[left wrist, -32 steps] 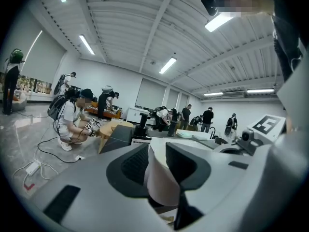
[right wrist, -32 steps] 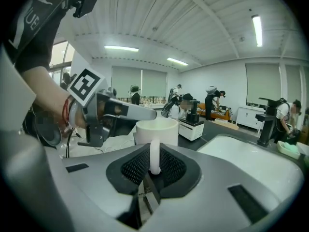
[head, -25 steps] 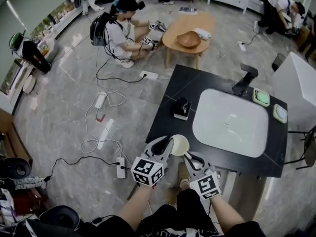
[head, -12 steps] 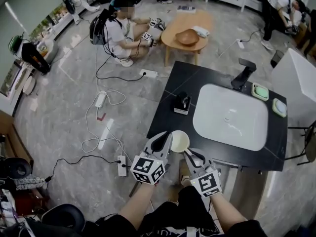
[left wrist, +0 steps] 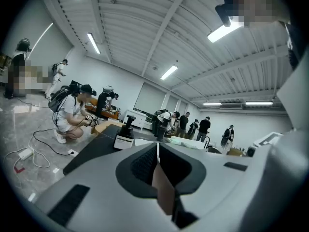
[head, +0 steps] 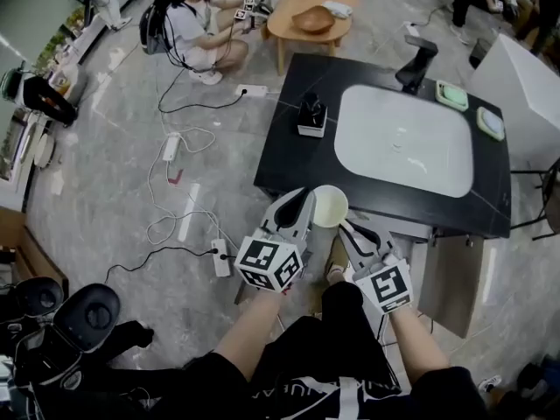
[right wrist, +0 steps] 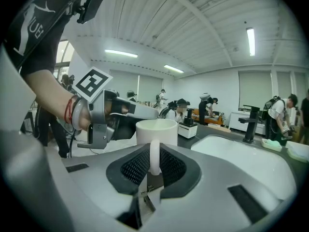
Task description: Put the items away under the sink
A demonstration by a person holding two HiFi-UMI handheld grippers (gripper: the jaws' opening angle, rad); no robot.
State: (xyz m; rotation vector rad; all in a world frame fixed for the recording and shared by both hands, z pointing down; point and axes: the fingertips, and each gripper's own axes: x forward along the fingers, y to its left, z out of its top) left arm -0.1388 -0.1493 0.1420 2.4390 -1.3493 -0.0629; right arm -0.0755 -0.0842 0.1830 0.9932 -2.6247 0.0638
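Well, the right tongs point(right wrist: 154, 170) are pinched on the handle of a white mug point(right wrist: 155, 129), which stands upright with its mouth up. The left tongs point(left wrist: 157, 153) are pressed together with nothing between them, and their tips lie just beside the mug's other side (whether they touch its wall I cannot tell). The mug is at the front edge of the black counter point(head: 284, 160), to the near left of the white sink point(head: 385, 138) and outside the basin. Whether its base rests on the counter cannot be made out.

Left of the sink, on the counter, stands a black pump bottle point(head: 310, 114) on a white base. At the sink's far side is a black tap point(head: 416, 59), and by its far right corner lie two pale green dishes point(head: 452, 94). Beyond the sink a round wooden table point(head: 289, 29) carries a bowl, and a person point(head: 188, 33) crouches near it. Cables and power strips point(head: 221, 258) lie on the floor left of the sink.
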